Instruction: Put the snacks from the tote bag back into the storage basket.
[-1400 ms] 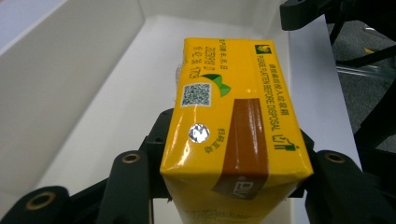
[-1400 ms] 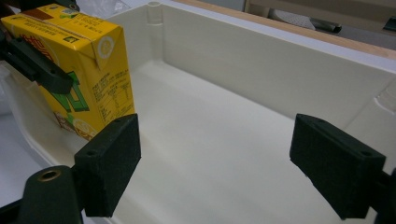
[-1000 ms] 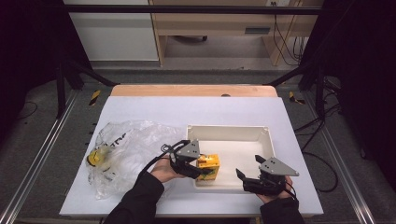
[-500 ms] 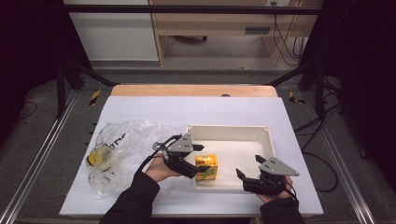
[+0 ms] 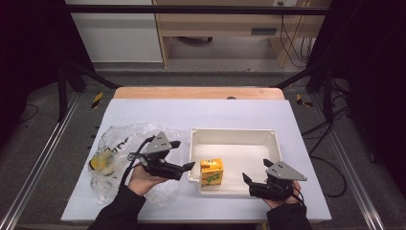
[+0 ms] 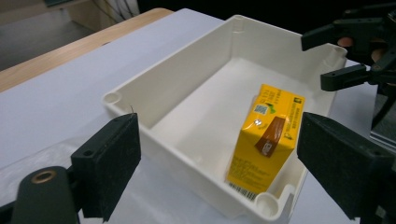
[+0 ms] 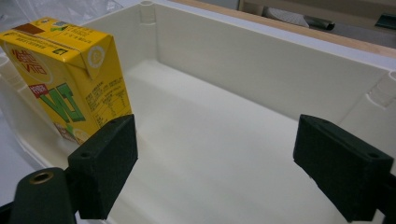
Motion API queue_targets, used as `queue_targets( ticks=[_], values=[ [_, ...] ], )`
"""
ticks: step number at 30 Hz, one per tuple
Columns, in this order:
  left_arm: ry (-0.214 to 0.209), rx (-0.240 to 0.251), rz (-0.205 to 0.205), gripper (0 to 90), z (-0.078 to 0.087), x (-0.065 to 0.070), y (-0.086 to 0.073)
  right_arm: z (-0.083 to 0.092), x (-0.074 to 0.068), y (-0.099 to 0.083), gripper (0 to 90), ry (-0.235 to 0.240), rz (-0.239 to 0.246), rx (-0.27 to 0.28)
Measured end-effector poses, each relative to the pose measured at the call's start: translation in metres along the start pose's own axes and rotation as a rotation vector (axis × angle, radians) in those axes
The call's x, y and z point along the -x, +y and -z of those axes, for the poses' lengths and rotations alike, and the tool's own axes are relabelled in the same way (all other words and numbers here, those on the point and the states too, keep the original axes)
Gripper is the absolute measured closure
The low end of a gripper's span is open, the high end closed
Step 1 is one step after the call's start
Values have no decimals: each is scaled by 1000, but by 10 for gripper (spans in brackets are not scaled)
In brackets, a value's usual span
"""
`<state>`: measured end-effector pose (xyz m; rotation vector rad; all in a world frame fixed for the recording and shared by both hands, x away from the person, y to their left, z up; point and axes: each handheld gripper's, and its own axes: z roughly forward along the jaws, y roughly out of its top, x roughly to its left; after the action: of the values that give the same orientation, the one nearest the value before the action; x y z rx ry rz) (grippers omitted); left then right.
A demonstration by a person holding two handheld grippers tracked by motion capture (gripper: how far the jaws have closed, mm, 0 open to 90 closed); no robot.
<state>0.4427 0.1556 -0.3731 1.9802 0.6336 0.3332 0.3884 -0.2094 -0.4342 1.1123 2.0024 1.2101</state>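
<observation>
right gripper view: yellow carton (image 7: 70,77) reads "vita".

Setting: laboratory recording station. Evidence: white-topped table (image 5: 239,115) with a wooden strip along its far edge, standing between metal floor rails (image 5: 43,163); black curtains (image 5: 28,43) at left and right sides; cables (image 5: 292,38) trailing behind the far right corner; grey floor; plain wooden desk (image 5: 215,28) and white cabinet (image 5: 115,38) beyond.

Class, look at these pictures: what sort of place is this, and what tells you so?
Probably a lab or workshop bench for recording handling work: dark curtains, a metal frame around a white table, cables on the floor.
</observation>
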Motion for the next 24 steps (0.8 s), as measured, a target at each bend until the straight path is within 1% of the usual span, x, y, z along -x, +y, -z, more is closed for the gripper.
queue_targets(
  ticks=[2, 6, 9, 10, 12, 13, 16, 19, 22, 23, 24],
  values=[
    [46, 13, 13, 125, 11, -3, -4, 0, 0, 0, 132, -4, -2, 2],
    [120, 41, 51, 119, 33, -11, -17, 1, 1, 0, 122, -11, -5, 1],
    [155, 51, 76, 113, 46, -14, -28, 2, 2, 0, 113, -21, -12, 2],
    [165, 51, 78, 112, 50, -15, -32, 3, 2, 0, 112, -26, -13, 3],
    [209, 41, 78, 111, 58, -17, -41, 3, 3, 0, 108, -30, -18, 3],
    [222, 39, 82, 109, 61, -18, -45, 3, 4, -1, 105, -33, -19, 2],
    [267, 40, 105, 110, 71, -23, -59, 4, 5, -1, 97, -42, -24, -2],
    [296, 38, 126, 108, 78, -26, -70, 4, 6, -1, 87, -53, -27, -6],
    [329, 24, 123, 106, 86, -27, -82, 4, 7, -2, 85, -59, -29, -8],
    [339, 19, 129, 105, 88, -28, -86, 4, 8, -2, 85, -61, -30, -9],
    [338, 21, 141, 103, 91, -29, -90, 4, 8, -2, 85, -62, -32, -11]
  ],
)
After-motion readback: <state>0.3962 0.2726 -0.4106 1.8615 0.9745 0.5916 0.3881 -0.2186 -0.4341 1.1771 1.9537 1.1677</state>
